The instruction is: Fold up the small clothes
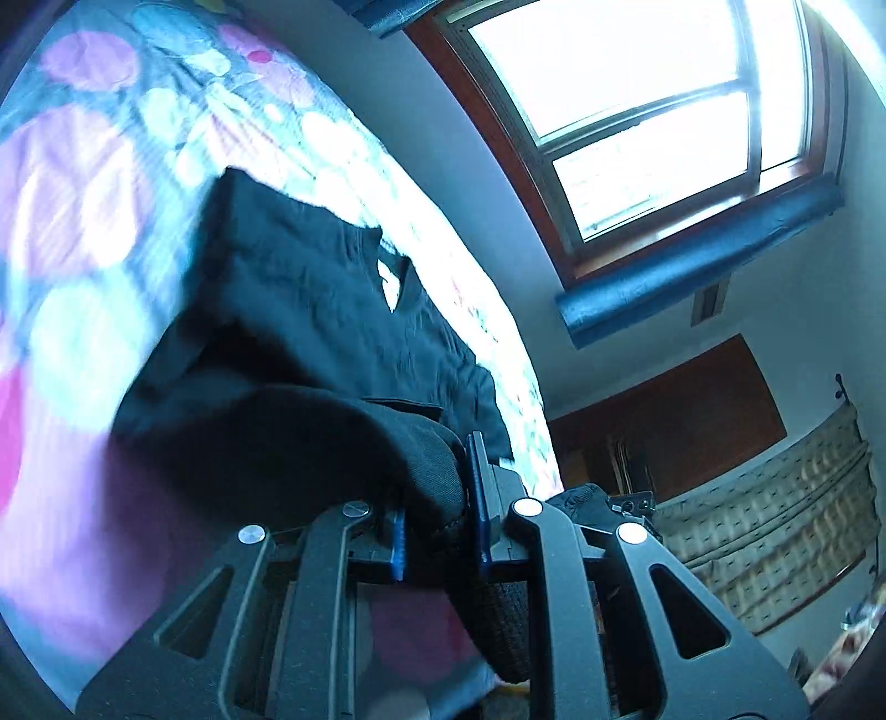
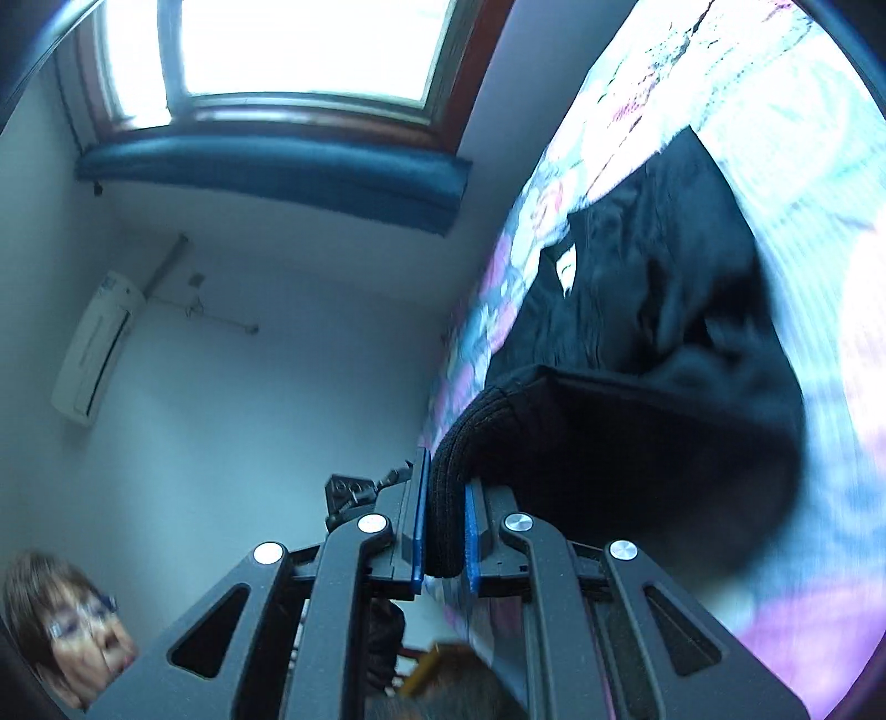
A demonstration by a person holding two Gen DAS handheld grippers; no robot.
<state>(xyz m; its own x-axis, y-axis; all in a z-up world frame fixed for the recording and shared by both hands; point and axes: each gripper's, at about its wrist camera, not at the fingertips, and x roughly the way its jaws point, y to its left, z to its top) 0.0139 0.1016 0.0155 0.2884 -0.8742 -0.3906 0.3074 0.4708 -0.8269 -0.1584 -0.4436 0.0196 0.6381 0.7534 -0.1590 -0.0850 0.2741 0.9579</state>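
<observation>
Both claws are clamped on the ribbed hem of the black knit garment (image 1: 310, 310): left claw (image 1: 440, 531), right claw (image 2: 446, 531). Its body stretches away from them across the floral quilted bed (image 1: 83, 194), long axis pointing far, so neither hand is nearer

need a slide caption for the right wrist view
Right gripper shut on the ribbed hem of a black garment lying on a floral bedspread, window behind.

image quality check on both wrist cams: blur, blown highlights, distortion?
Left wrist: window blown out; floral bedspread smeared by motion blur; black garment loses detail, though sharper at the left gripper. Right wrist: window clipped white; garment and bedspread blurred; ribbed hem at the right gripper crisp. Both: heavy fisheye bend, blue cast.
</observation>
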